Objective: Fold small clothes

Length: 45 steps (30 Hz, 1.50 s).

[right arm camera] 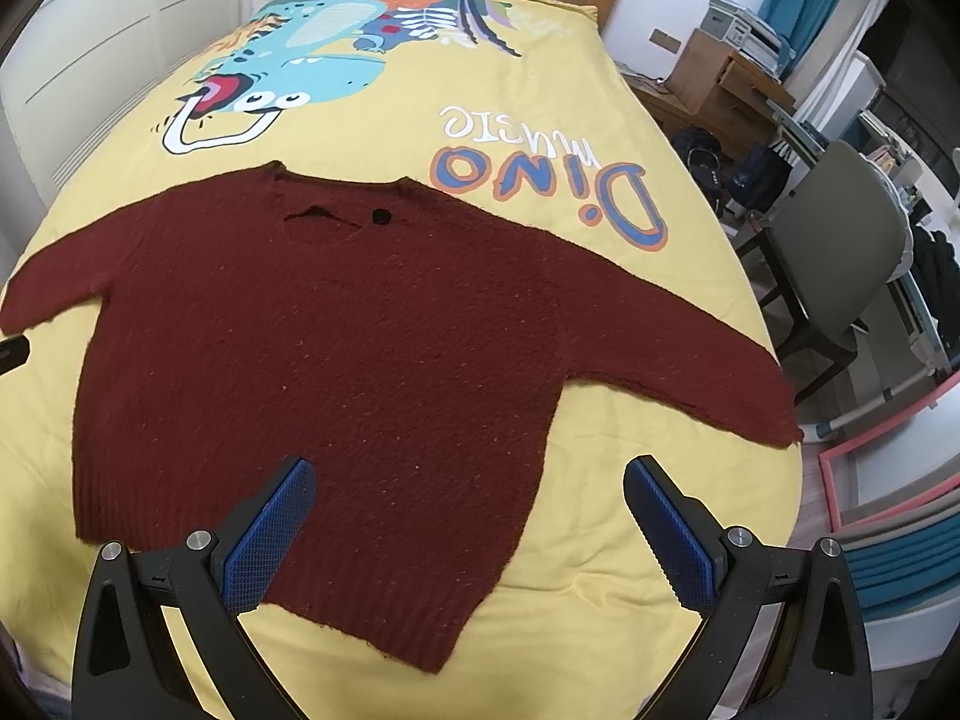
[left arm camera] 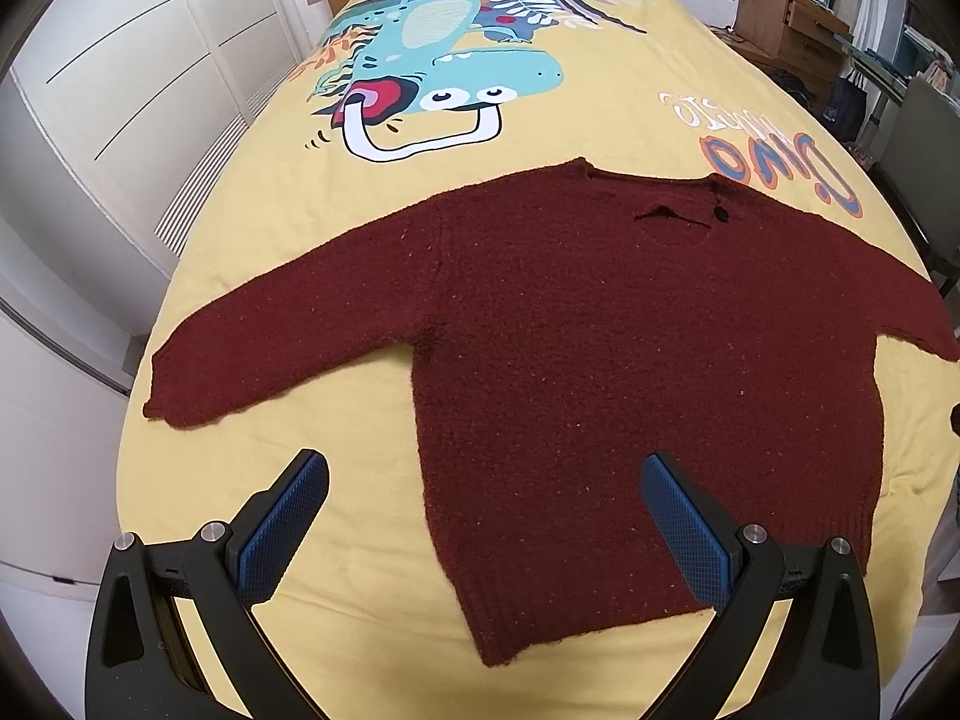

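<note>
A small dark red knit sweater (left arm camera: pixel 600 348) lies flat on the yellow bed cover (left arm camera: pixel 300 228), sleeves spread to both sides, neck toward the headboard. It also shows in the right wrist view (right arm camera: pixel 336 372). My left gripper (left arm camera: pixel 483 474) is open and empty, held above the sweater's lower left hem corner. My right gripper (right arm camera: pixel 468 480) is open and empty, held above the lower right hem corner. The left sleeve cuff (left arm camera: pixel 168 396) and the right sleeve cuff (right arm camera: pixel 774 420) lie near the bed's side edges.
The bed cover carries a dinosaur print (left arm camera: pixel 432 72) and lettering (right arm camera: pixel 540 180). White wardrobe doors (left arm camera: pixel 120 90) stand left of the bed. A grey chair (right arm camera: pixel 840 264), a wooden cabinet (right arm camera: pixel 720 84) and bags on the floor stand to the right.
</note>
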Each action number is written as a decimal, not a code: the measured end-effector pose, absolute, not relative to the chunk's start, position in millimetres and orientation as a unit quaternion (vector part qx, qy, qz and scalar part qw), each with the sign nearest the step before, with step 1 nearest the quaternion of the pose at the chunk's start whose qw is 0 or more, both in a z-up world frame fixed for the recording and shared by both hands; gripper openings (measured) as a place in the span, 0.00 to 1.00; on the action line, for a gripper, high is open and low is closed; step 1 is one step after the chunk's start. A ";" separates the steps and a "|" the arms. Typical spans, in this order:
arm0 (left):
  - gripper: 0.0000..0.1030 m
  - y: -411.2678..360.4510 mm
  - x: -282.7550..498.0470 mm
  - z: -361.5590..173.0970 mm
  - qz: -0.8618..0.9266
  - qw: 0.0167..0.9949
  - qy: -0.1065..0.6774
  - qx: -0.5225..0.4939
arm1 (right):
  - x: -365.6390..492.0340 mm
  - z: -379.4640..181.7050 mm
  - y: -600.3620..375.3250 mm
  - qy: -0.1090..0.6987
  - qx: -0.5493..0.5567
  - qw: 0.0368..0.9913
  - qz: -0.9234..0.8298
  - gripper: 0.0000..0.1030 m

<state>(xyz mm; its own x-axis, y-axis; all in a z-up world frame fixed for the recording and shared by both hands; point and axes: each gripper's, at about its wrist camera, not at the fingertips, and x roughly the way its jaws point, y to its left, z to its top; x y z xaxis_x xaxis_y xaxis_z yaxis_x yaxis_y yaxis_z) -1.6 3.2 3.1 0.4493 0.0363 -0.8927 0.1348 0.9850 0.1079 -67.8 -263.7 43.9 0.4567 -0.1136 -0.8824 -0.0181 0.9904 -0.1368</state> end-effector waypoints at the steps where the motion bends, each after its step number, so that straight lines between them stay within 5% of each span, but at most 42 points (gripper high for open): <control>1: 0.99 3.0 -1.8 3.6 -0.030 0.848 0.523 0.081 | -67.8 43.5 -263.6 0.521 -0.063 0.851 -0.028 0.99; 27: 0.99 -11.3 9.4 3.6 -0.058 0.847 0.520 0.093 | -60.5 28.4 -283.5 0.518 -0.026 0.854 -0.028 0.99; 45: 0.99 -42.9 91.3 -79.4 -0.106 0.811 0.568 0.091 | 6.5 -88.5 -520.6 0.528 0.162 0.809 -0.201 0.99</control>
<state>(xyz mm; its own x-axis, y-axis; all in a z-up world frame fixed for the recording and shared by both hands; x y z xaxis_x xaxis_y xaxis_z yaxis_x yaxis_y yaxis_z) 91.3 -42.9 -79.4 0.3316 -0.0676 -0.9410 0.2747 0.9611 0.0278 6.5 -520.6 -88.5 0.3623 -0.1544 -0.9192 0.4958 0.8670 0.0498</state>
